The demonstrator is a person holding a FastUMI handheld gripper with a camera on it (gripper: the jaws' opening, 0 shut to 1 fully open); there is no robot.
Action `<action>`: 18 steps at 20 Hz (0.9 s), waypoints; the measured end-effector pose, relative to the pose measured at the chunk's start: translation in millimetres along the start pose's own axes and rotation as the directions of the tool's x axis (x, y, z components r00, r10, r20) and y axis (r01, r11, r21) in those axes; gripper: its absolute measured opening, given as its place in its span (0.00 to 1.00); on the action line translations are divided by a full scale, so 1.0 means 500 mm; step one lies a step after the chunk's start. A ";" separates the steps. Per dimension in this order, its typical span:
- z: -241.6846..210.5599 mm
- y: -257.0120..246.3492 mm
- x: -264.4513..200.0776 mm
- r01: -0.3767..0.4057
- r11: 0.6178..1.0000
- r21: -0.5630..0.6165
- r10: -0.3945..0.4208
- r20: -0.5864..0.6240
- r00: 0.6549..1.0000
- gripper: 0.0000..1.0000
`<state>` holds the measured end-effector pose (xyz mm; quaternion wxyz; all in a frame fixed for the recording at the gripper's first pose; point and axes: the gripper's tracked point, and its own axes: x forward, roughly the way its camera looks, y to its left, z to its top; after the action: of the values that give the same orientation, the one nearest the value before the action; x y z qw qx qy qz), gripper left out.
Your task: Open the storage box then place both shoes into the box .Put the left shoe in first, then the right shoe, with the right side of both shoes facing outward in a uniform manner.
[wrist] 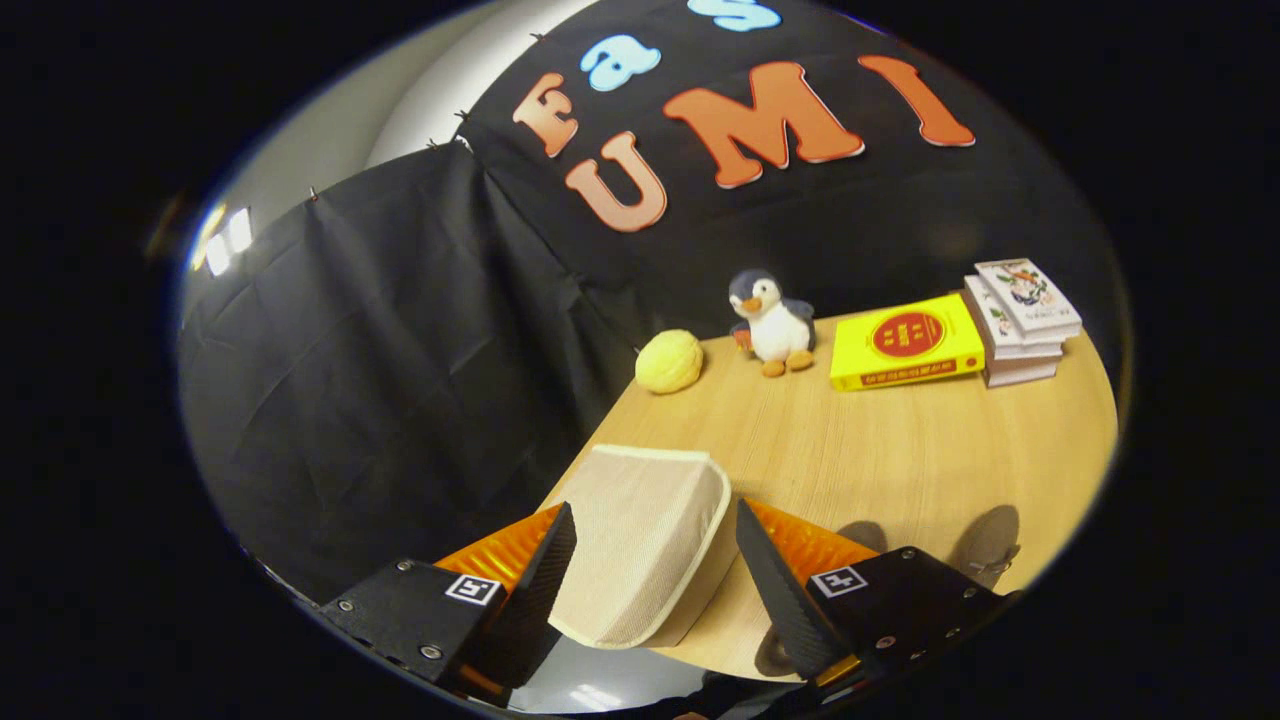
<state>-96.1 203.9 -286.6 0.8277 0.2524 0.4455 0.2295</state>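
Item: storage box [645,545], closed, on desk [900,450], at gripper's [655,575] 12 o'clock between parted fingers, ungrasped. Step: opening. Next: close on lid.

A staged recording booth: black cloth walls [380,330] around a wooden table [900,450] with props.

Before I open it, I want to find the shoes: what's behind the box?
Beyond the box, held between the open gripper fingers: bare table, then a yellow ball and penguin. The box hides the table directly behind it.
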 end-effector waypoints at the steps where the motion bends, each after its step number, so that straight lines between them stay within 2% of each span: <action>1: -0.027 0.002 0.013 -0.017 0.999 0.029 0.018 -0.044 0.999 0.97; 4: -0.087 0.003 0.047 -0.056 0.991 0.118 0.072 -0.132 0.989 0.96; 9: -0.149 -0.014 0.098 -0.075 0.963 0.257 0.131 -0.208 0.969 0.96; 18: -0.228 -0.023 0.174 -0.103 0.903 0.416 0.227 -0.259 0.939 0.96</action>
<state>-148.3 271.9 -402.3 0.6589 0.4139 0.5804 0.2403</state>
